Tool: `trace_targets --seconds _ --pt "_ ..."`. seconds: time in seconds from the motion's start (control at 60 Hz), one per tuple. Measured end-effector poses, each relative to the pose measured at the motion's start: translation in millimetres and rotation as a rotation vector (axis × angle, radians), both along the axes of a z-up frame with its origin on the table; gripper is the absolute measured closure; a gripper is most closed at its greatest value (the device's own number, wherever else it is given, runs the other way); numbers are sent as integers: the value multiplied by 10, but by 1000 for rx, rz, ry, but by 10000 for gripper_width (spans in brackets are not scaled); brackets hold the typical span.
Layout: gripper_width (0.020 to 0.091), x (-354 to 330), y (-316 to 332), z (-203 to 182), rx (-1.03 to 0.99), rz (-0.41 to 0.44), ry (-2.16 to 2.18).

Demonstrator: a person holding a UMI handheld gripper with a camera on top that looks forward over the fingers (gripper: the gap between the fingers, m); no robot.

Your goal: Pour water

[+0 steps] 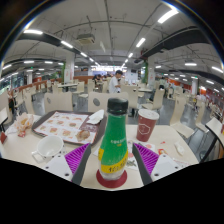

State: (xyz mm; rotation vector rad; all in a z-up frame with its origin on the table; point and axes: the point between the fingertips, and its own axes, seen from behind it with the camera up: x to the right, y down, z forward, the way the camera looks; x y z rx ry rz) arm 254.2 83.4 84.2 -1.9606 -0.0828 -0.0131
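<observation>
Bottle [114,143] is seen upright on the table [180,160], between the fingers; gripper [112,160] is spread, pads [77,157] apparently just clear of it. Cap is on. Cup [146,124] stands beyond the bottle, to its right; tray [62,124] beyond, to its left. Risks judged: the tall bottle being tipped by an uneven close; the cup being knocked during the pour.
</observation>
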Motion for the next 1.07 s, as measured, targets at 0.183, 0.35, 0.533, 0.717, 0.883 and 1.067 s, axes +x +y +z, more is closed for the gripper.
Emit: trace_targets --seconds 0.183,0.35,0.533,0.717,0.883,1.067 --pt "252 -165 -640 183 -129 -79 34" --pt "250 -705 -1437 525 -224 -137 -15" --pt "260 -1754 -1940 872 -266 -147 36" --pt "258 -2678 -2116 1193 -263 -107 67" --pt "259 -3115 -2183 1309 -252 -66 1" --pt "262 -3463 -2275 1247 -289 -27 83"
